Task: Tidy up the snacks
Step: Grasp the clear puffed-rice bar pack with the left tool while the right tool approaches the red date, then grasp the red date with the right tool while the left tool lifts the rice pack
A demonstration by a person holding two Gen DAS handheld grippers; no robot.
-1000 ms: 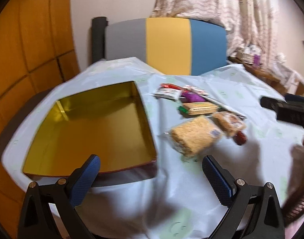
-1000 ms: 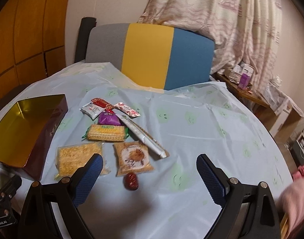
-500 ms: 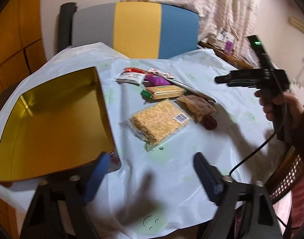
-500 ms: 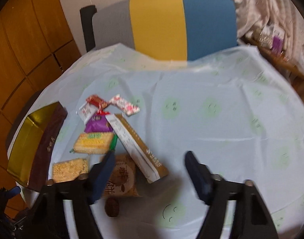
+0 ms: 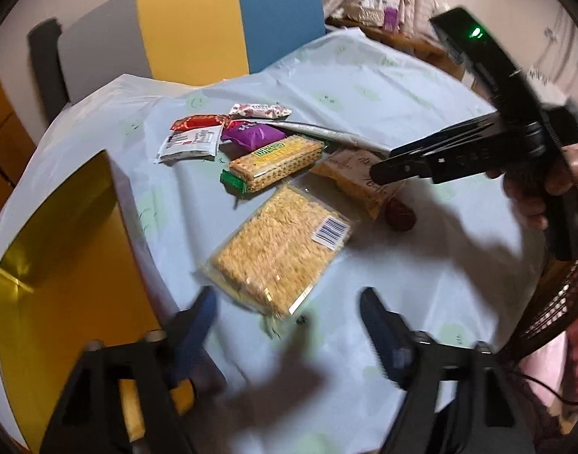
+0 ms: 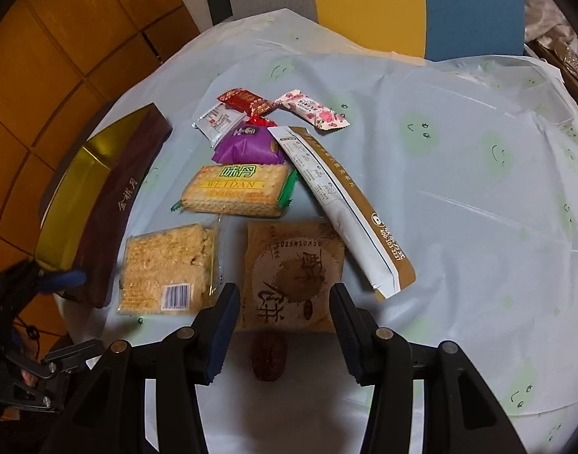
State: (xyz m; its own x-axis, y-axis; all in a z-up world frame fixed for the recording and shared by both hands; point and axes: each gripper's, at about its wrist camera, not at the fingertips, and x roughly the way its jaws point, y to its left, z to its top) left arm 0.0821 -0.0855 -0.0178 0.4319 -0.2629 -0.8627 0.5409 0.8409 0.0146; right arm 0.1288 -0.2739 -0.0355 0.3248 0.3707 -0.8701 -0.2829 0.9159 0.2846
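Several snacks lie in a cluster on the table. A clear pack of crisp rice cake [image 5: 281, 249] [image 6: 168, 265] lies nearest the open gold-lined box [image 5: 62, 249] [image 6: 100, 196]. Behind it lie a Weidan cracker pack [image 6: 236, 189] [image 5: 277, 162], a purple packet [image 6: 247, 145], a long white-and-brown sachet [image 6: 342, 208], a brown pastry pack [image 6: 292, 276] and a dark date [image 6: 268, 355]. My left gripper [image 5: 289, 321] is open, low over the near edge of the rice cake pack. My right gripper [image 6: 283, 317] is open, its fingers either side of the pastry pack's near edge, the date between them.
A grey, yellow and blue chair back [image 6: 402, 0] stands behind the round table with its pale smiley-print cloth [image 6: 459, 189]. Small red, white and pink sweets [image 6: 251, 108] lie at the far end of the cluster. Wooden panelling [image 6: 43, 56] is on the left.
Both grippers have moved forward and down toward the snacks. The left one swung right from the box to the rice cake pack. The right one dropped over the pastry pack and date.
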